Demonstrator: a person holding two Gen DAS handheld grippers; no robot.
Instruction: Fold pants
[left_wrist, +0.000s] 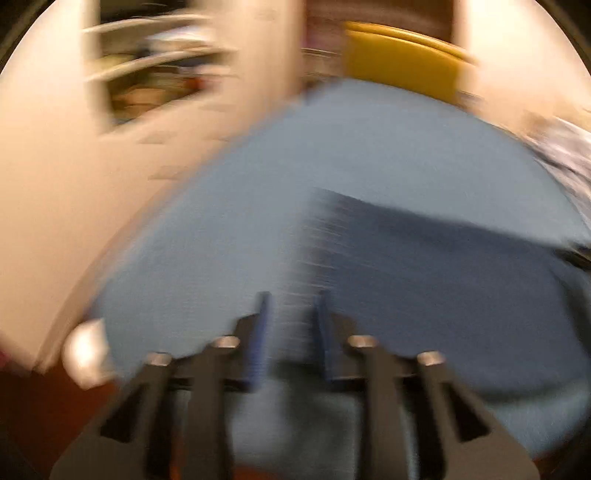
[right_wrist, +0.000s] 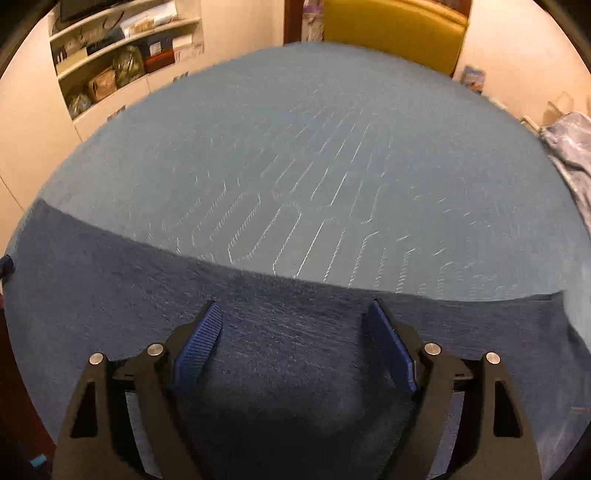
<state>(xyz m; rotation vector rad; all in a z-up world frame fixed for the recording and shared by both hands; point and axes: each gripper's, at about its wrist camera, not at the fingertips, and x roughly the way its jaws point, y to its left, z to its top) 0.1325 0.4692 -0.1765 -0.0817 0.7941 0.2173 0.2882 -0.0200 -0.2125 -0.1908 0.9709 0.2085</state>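
Dark blue pants (right_wrist: 288, 332) lie flat on a light blue cloth-covered table (right_wrist: 295, 147), stretching from left to right across the near part. My right gripper (right_wrist: 295, 310) is open wide, hovering over the middle of the pants, nothing between its pads. In the blurred left wrist view the pants (left_wrist: 424, 266) lie to the right of my left gripper (left_wrist: 293, 299), whose fingers stand a small gap apart over the light blue cloth (left_wrist: 221, 240), with nothing held.
A yellow chair (right_wrist: 395, 29) stands behind the table's far edge. Shelves with boxes and bags (right_wrist: 122, 55) fill the wall at the back left. A patterned cloth (right_wrist: 569, 147) lies at the right edge.
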